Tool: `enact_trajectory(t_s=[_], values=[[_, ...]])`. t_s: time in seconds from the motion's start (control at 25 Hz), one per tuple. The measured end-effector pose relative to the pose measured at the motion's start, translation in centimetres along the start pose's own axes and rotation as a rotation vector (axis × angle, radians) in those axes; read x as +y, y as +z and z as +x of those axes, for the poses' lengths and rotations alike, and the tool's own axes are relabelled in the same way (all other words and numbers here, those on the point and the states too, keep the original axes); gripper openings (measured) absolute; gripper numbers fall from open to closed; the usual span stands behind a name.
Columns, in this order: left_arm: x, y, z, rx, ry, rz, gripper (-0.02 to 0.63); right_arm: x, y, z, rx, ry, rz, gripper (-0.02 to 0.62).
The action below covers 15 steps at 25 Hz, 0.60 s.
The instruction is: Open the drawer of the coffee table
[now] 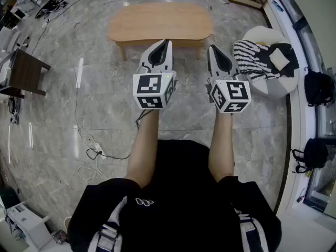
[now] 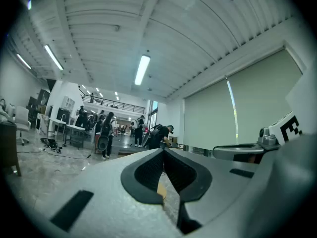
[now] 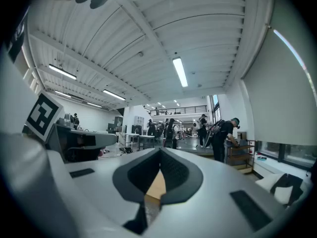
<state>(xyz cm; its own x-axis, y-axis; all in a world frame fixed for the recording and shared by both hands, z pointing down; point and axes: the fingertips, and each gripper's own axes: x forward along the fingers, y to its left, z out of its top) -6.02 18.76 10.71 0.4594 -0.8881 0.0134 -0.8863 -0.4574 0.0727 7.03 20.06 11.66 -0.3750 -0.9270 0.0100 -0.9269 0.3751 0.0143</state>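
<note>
A light wooden oval coffee table (image 1: 160,22) stands on the marble floor ahead of me; its drawer is not visible from above. My left gripper (image 1: 167,42) and right gripper (image 1: 211,48) are held level side by side, short of the table's near edge, touching nothing. Both are shut with nothing between the jaws. In the left gripper view the left gripper (image 2: 164,151) has its jaws together, and a sliver of the wooden table (image 2: 161,190) shows below them. The right gripper (image 3: 160,152) looks the same in the right gripper view, with the table (image 3: 156,187) seen in the gap.
A white beanbag (image 1: 268,62) with a striped cloth and dark items sits to the table's right. A dark wooden side table (image 1: 23,72) stands at left. A power strip and cables (image 1: 94,151) lie on the floor at my left. Several people (image 3: 218,135) stand far across the hall.
</note>
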Motion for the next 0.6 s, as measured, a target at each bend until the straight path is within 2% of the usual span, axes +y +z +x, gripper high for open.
enact_trajectory(t_s=[0.28, 0.44, 0.6], values=[[2.4, -0.2, -1.3, -0.009, 0.03, -0.025, 0.009, 0.2, 0.9, -0.4, -0.064, -0.028, 0.067, 0.011], [5.0, -1.3, -2.6, 0.026, 0.096, 0.044, 0.009, 0.0, -0.3, -0.7, -0.053, -0.052, 0.082, 0.011], [7.2, -1.3, -3.8, 0.011, 0.129, -0.01, 0.009, 0.2, -0.6, -0.7, -0.053, -0.06, 0.099, 0.011]])
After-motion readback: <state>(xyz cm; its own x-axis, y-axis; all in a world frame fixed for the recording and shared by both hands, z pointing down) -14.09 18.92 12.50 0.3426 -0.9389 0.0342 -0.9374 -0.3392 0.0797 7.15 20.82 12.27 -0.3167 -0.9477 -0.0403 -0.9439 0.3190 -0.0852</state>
